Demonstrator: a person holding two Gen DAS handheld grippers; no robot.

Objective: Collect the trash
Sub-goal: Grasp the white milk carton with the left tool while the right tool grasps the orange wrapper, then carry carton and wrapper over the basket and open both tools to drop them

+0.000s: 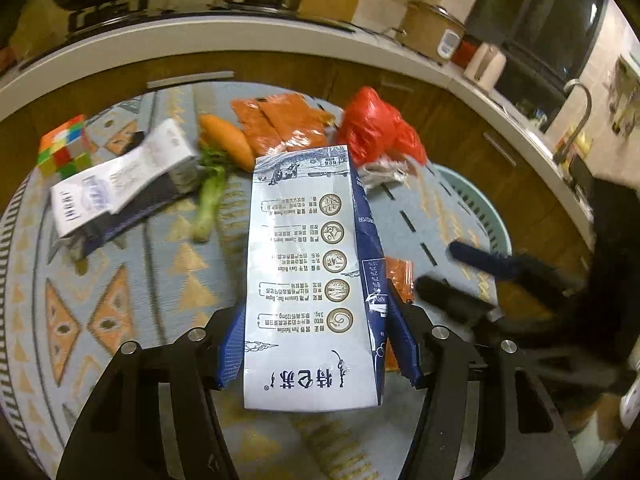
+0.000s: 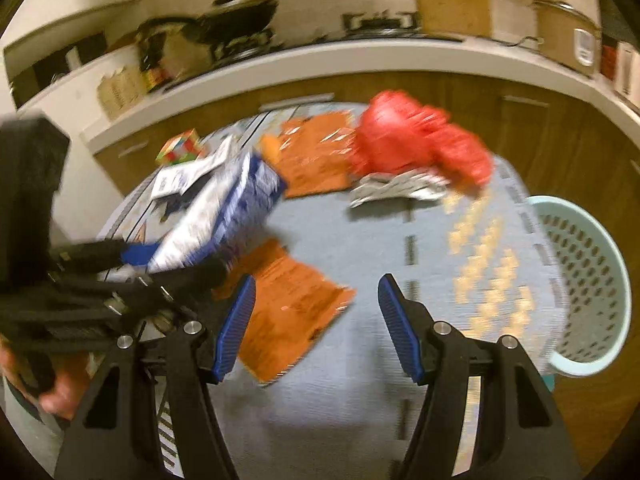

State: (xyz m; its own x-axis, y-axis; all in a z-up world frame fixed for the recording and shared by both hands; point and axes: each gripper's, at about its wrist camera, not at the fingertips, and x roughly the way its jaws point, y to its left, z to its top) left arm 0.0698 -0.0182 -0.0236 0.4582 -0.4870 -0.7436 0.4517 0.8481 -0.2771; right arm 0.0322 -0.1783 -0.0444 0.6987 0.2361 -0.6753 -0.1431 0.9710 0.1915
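Now, line by line:
Left fingers: my left gripper (image 1: 316, 344) has its blue pads against both sides of a blue and white carton (image 1: 308, 264), lifted above the bench (image 1: 132, 296).
Right fingers: my right gripper (image 2: 316, 328) stands wide with nothing between the pads, hovering over an orange wrapper (image 2: 288, 304).
Basket: a pale green laundry-style basket (image 2: 588, 280) sits just past the bench edge on my right; I see nothing in it, though only part shows.
Left to collect: a red plastic bag (image 1: 376, 124), crumpled foil (image 1: 380, 172), more orange packets (image 1: 280, 120), a second carton (image 1: 120, 180).
Not trash, I judge: carrot (image 1: 228, 140), green stalk (image 1: 210, 204), puzzle cube (image 1: 64, 144).
Writing: the carton shows Chinese print, upside down, with five round emblems; too small to read.
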